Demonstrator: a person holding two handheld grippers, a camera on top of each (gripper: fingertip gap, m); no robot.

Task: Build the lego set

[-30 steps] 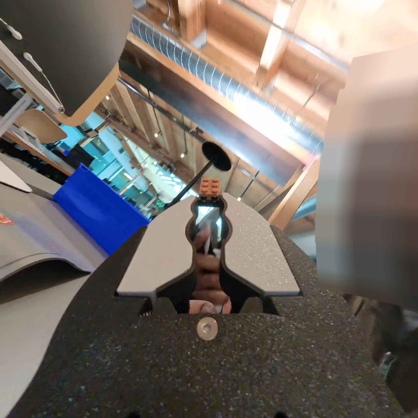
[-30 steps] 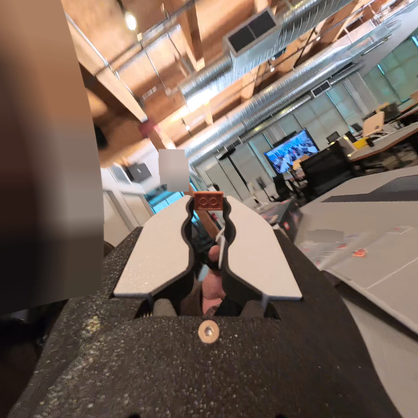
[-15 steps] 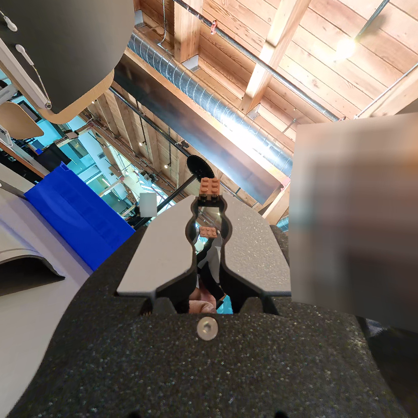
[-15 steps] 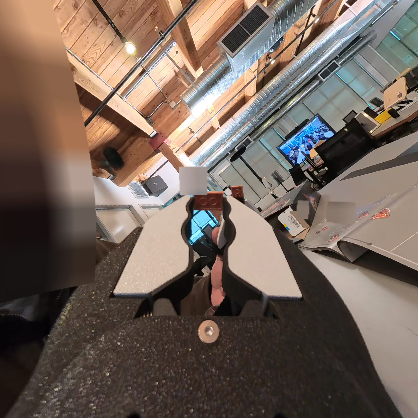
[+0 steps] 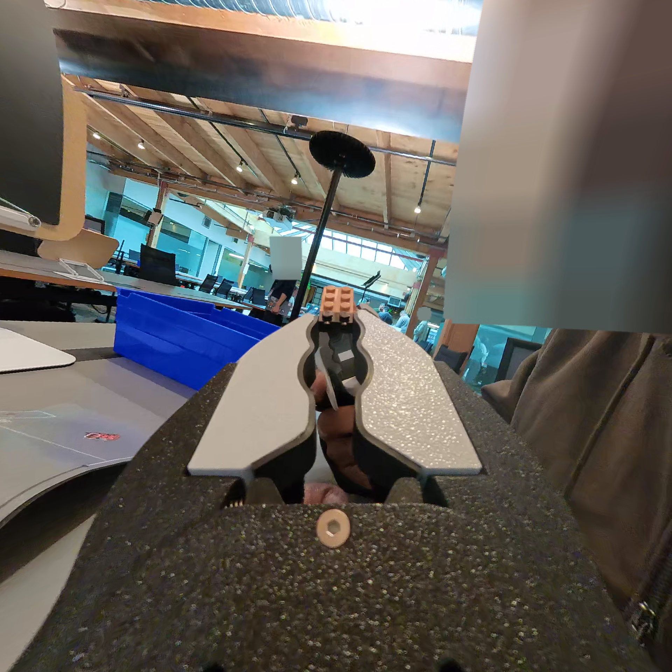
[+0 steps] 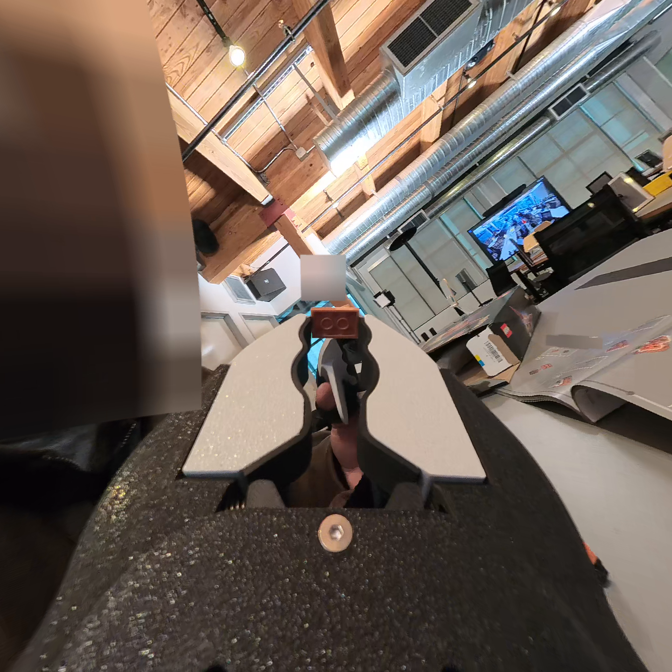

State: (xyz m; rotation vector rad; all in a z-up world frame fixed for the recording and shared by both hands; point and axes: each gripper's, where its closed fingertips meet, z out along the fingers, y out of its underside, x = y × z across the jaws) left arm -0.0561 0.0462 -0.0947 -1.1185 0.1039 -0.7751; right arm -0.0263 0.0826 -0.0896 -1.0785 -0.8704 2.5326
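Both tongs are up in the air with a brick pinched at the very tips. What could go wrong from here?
The left tongs grip the orange brick only by its lower edge, so mating pressure could tip it out. The right tongs show the brown plate underside-on, so misaligned studs could jam. A dropped piece would likely fall off-camera.

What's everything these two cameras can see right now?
Lego plate, studs showing: one, light orange-brown, pinched at the left gripper's tips.
Lego plate, underside showing: one, reddish-brown, pinched at the right gripper's tips.
Storage bin: one, blue, on the table, left view.
Instruction booklet: one, grey, open on the table, right view.
Cardboard box: one, open, beyond the booklet.
Wall screen: one, lit, far right.
Floor lamp: one, black, behind the bin.
Left gripper: shut.
Right gripper: shut.
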